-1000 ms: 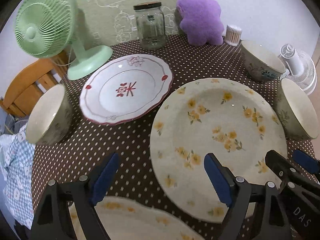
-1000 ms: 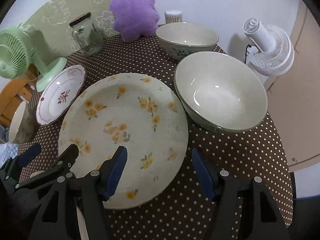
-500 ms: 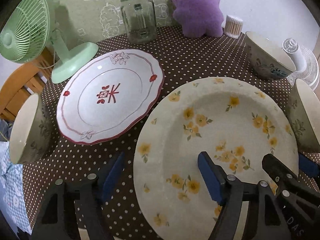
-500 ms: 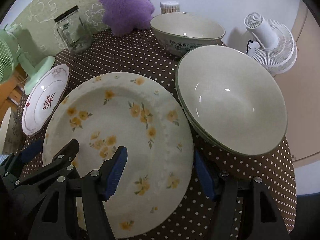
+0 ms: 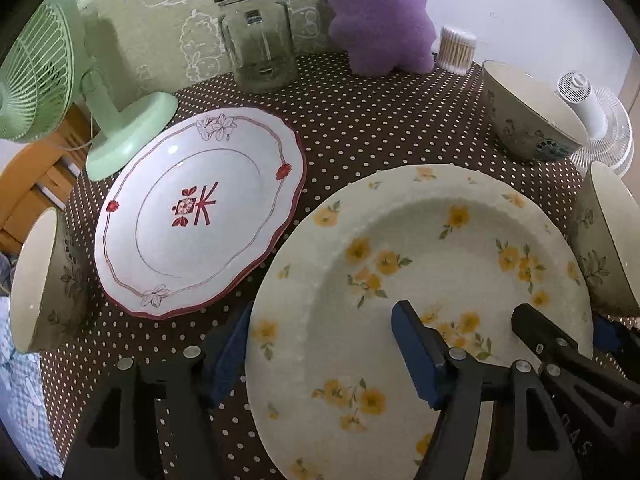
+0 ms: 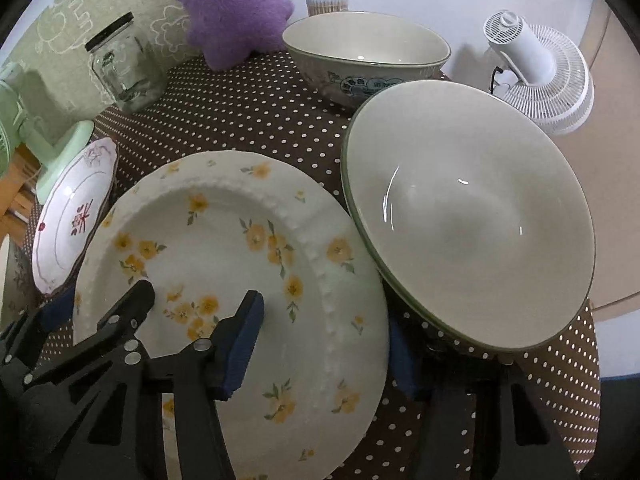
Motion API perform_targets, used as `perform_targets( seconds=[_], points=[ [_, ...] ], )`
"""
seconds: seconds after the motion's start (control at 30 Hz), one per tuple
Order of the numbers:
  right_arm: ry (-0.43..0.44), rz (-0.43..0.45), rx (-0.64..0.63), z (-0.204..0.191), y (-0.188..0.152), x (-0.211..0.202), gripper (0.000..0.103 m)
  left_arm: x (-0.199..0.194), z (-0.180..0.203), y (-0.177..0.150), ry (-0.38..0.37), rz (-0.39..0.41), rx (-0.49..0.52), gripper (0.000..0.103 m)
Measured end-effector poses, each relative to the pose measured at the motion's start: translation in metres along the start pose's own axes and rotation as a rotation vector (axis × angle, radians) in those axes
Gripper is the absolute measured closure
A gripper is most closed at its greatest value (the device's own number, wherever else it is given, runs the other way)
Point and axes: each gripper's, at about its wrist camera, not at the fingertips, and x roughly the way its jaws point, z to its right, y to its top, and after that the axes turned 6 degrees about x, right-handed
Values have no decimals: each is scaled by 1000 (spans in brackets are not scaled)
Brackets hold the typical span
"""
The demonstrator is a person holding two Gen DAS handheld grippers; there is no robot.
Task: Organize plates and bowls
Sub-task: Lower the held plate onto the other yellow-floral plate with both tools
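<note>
Both grippers at yellow-flower plate [image 5: 432, 280] near-centre on counter [image 5: 360, 120], left gripper [image 5: 320, 360] and right gripper [image 6: 324, 344] each with jaws spread astride opposite rims, not yet pinching, likely for two-sided lift; red-pattern plate [image 5: 200, 212] left, bowl [image 6: 468, 216] right.

Home dining spot: polka-dot tablecloth [image 5: 352, 120] w/ crockery, purple plush toy [image 5: 380, 16] top centre, green desk fan [image 5: 48, 80] upper left, wooden chair [image 5: 32, 184] left edge.

Cream round plate [image 5: 420, 280], yellow flowers. White scalloped plate [image 5: 200, 208], red rim and motif. Brown tablecloth [image 5: 360, 120], white dots. Pale green desk fan [image 5: 40, 80]. Purple plush toy [image 5: 380, 20]. Cream bowl [image 6: 468, 216], green edge.
</note>
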Motion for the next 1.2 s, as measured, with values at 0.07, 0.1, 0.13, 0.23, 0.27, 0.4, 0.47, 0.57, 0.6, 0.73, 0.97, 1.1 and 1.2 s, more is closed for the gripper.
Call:
perform_targets(
  seconds=[0.07, 0.1, 0.13, 0.23, 0.27, 0.4, 0.47, 0.57, 0.6, 0.73, 0.97, 1.1, 1.2],
  points=[
    [0, 8, -2, 0, 0, 0, 44, 0, -1, 0, 2, -4, -2, 33],
    [1, 7, -4, 1, 0, -1, 45, -1, -1, -1, 5, -8, -4, 34],
    [0, 6, -2, 2, 0, -1, 46, -1, -1, -1, 3, -10, -3, 34],
    [-11, -1, -7, 1, -1, -4, 46, -3, 0, -4, -1, -18, -7, 35],
    [-13, -8, -6, 1, -2, -5, 46, -3, 0, -5, 0, -27, -13, 35],
    [-6, -15, -14, 0, -6, -8, 46, -7, -2, -8, 9, -48, -42, 35],
    [-1, -9, -20, -1, -8, -11, 46, -9, -3, -10, 8, -57, -46, 35],
    [-3, 11, -21, -2, -8, -17, 46, -13, -4, -15, 4, -66, -56, 37],
    [-2, 14, -25, -2, -8, -19, 46, -14, -5, -16, 1, -69, -62, 37],
    [6, 16, -35, -2, -10, -28, 46, -24, -7, -19, -9, -71, -88, 37],
    [17, 14, -48, 0, -17, -44, 46, -46, -7, -30, -1, -53, -92, 37],
    [24, 14, -66, -5, -24, -53, 46, -54, -12, -39, 1, -54, -104, 37],
    [31, 22, -81, -10, -31, -60, 46, -61, -19, -46, 1, -55, -120, 37]
  ],
)
